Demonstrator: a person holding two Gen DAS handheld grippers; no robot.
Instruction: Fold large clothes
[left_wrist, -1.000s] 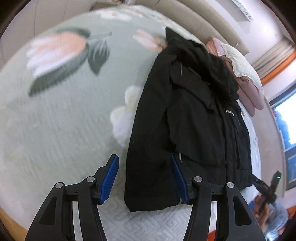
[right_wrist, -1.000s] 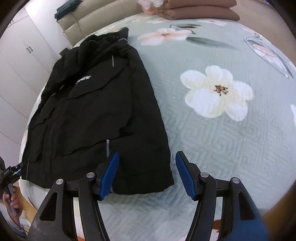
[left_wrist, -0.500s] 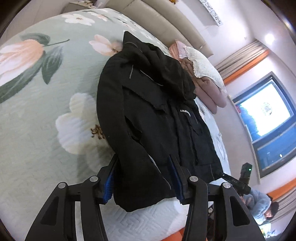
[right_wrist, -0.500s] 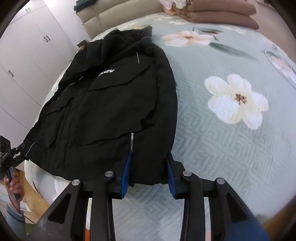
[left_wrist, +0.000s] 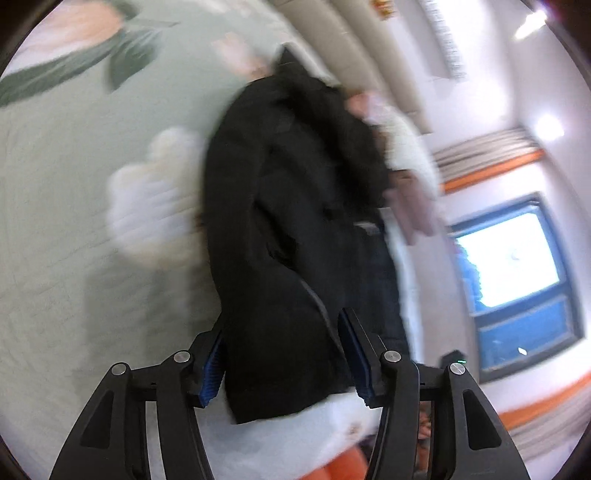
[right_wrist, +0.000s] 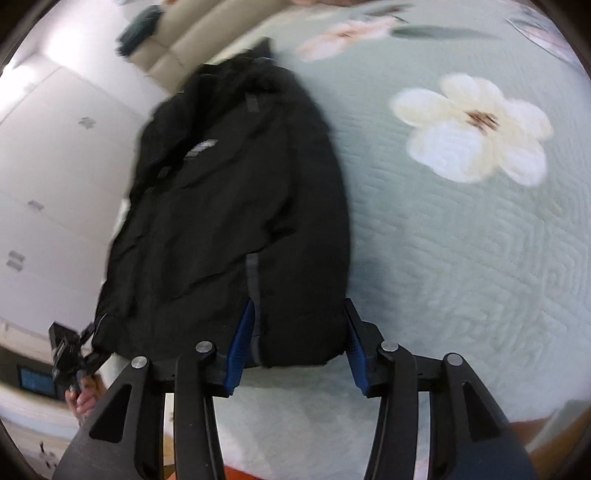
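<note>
A second ago my two grippers hovered short of the hem with their jaws spread wide; since then both have come onto the near edge of the black jacket (right_wrist: 236, 206), and both views have gone blurred. My left gripper (left_wrist: 284, 358) has the hem's corner between its blue pads, and its jaws are opening; the left pad looks to be against the cloth while the right stands just off it, though the smear makes that a guess. My right gripper (right_wrist: 295, 347) straddles the other near corner, a bulge of hem between the pads, and its jaws are opening too, so I would not call either a firm pinch. The jacket lies lengthwise on the green flowered bedspread (right_wrist: 461, 266), collar at the far end, hem at the near edge of the bed. It should handle as soft, thick, fairly heavy cloth that sags and slides on itself, so I judge the doubled hem corners the best hold. I count one jacket, two grippers, and one large white flower (right_wrist: 472, 129) to the right.
</note>
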